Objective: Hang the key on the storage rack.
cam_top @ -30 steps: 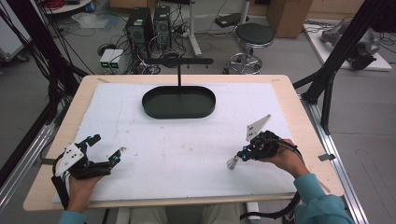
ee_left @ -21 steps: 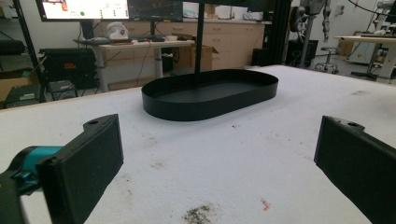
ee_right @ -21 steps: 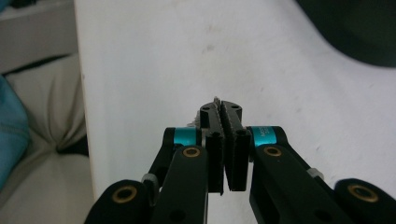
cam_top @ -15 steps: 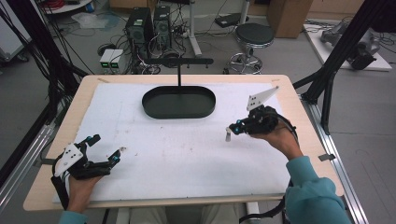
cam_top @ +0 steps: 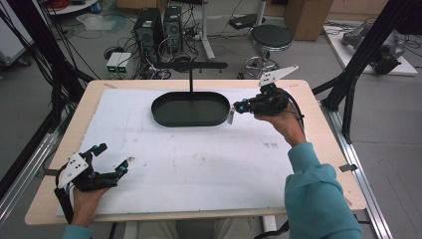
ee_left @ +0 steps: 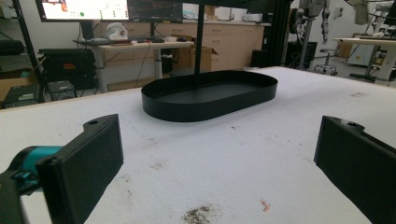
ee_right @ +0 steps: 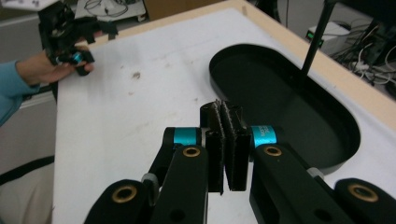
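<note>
A black oval tray lies at the far middle of the white tabletop, and nothing is in it. My right gripper hovers just off the tray's right end, pointing left at it. Its jaws are shut flat together, with nothing visible between them. My left gripper rests near the front left corner with its jaws wide apart; only bare table lies between them. The right gripper view also catches the left gripper far off.
A thin black post with a crossbar rises behind the tray. The white mat has a few small dirt marks. Beyond the table's wooden edge stand a stool, computers and cables.
My right gripper, still shut, has travelled from the front right of the table up and leftward to the tray's right end. The left gripper has stayed put.
</note>
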A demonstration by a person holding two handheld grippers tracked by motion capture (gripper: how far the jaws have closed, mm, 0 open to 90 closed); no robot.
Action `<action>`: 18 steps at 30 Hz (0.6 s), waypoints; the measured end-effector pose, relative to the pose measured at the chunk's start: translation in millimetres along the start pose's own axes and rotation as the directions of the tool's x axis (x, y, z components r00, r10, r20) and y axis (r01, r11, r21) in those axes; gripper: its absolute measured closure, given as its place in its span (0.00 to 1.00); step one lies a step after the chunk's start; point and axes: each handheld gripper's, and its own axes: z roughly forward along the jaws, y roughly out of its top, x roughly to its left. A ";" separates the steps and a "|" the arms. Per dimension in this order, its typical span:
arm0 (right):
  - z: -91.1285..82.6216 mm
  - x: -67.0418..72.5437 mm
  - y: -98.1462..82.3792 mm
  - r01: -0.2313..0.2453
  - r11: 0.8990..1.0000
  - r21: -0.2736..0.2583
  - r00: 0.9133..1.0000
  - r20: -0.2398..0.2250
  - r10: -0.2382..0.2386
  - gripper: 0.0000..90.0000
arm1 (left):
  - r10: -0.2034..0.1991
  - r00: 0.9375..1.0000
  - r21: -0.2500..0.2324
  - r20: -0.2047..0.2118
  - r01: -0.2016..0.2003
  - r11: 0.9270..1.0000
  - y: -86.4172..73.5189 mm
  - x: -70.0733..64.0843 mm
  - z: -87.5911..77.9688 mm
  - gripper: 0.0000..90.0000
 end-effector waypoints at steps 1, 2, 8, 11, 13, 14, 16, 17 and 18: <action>1.3 -3.8 5.9 0.011 1.000 -0.012 1.000 0.011 -0.011 0.99 | 0.000 1.000 0.001 0.001 0.000 1.000 0.0 0.1 -0.1 0.02; 1.6 -4.9 8.8 0.009 1.000 -0.011 1.000 0.011 -0.009 0.99 | 0.000 1.000 0.000 0.000 0.000 1.000 0.0 0.0 0.0 0.02; 2.4 -13.5 26.0 0.021 0.999 -0.025 0.999 0.042 -0.019 0.99 | 0.001 1.000 0.000 0.001 -0.001 1.000 0.0 0.0 0.0 0.02; 3.9 -16.7 30.2 0.016 1.000 -0.025 0.999 0.050 -0.015 0.99 | 0.002 1.000 0.001 0.002 -0.002 1.000 0.0 0.0 -0.1 0.02; 6.6 -22.5 35.9 0.027 0.999 -0.028 0.999 0.045 -0.026 0.99 | 0.001 1.000 0.000 0.001 -0.001 1.000 0.0 0.0 0.0 0.02; 6.6 -22.5 35.9 0.027 0.999 -0.028 0.999 0.045 -0.026 0.99 | 0.002 1.000 0.000 0.001 -0.002 1.000 0.0 0.0 -0.1 0.02; 8.0 -25.2 38.6 0.027 0.999 -0.044 0.999 0.043 -0.025 0.99 | 0.001 1.000 0.000 0.002 -0.001 1.000 0.0 -0.2 0.0 0.02; 9.2 -26.6 40.1 0.025 0.999 -0.042 0.999 0.042 -0.024 0.99 | 0.002 1.000 0.001 0.002 -0.002 1.000 0.0 0.0 -0.1 0.02; 10.9 -28.3 42.0 0.025 0.999 -0.035 0.999 0.044 -0.024 0.99 | 0.002 1.000 0.001 0.002 -0.002 1.000 0.0 0.0 -0.1 0.02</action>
